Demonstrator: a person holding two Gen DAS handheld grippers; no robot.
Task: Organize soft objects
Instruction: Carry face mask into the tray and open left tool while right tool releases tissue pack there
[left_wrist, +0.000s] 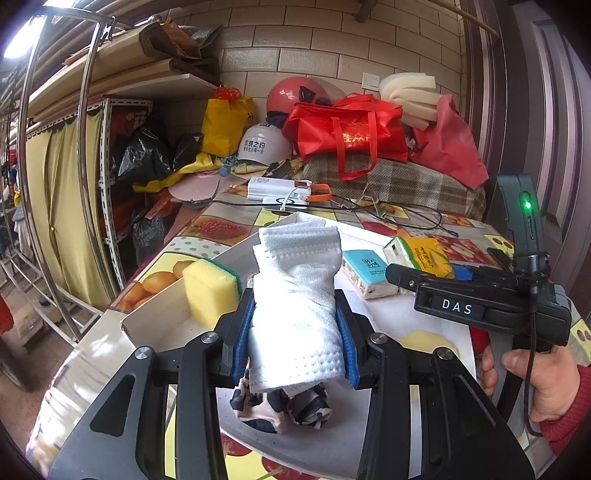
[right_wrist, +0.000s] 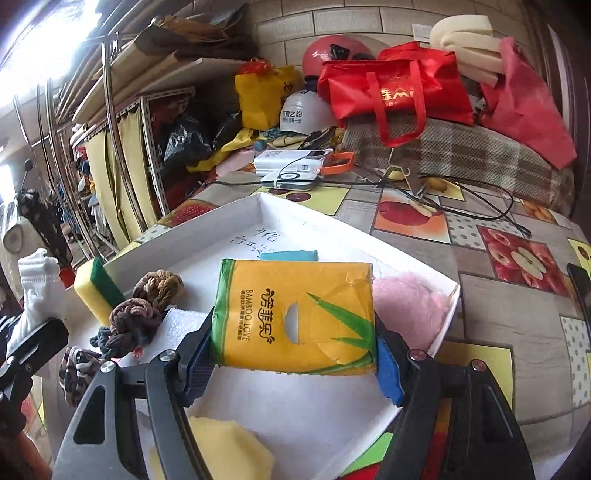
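My left gripper (left_wrist: 293, 332) is shut on a rolled white cloth (left_wrist: 295, 295) and holds it upright over the white tray (left_wrist: 155, 325). My right gripper (right_wrist: 295, 350) is shut on a yellow tissue pack (right_wrist: 295, 317) above the same tray (right_wrist: 207, 225). In the tray lie a yellow-green sponge (left_wrist: 210, 291), a teal tissue pack (left_wrist: 364, 271), a pink fluffy piece (right_wrist: 410, 310), brown braided hair ties (right_wrist: 144, 314), a yellow foam piece (right_wrist: 225, 446) and a patterned cloth (left_wrist: 280, 406). The right gripper also shows in the left wrist view (left_wrist: 399, 275).
The tray sits on a fruit-print tablecloth (right_wrist: 517, 314). Behind it lie a white power bank (left_wrist: 277, 186) and black cables (right_wrist: 480, 206). Red bags (left_wrist: 351, 133), helmets (left_wrist: 264, 144) and a plaid cushion (left_wrist: 406, 181) fill the back. A metal rack (left_wrist: 85, 184) stands left.
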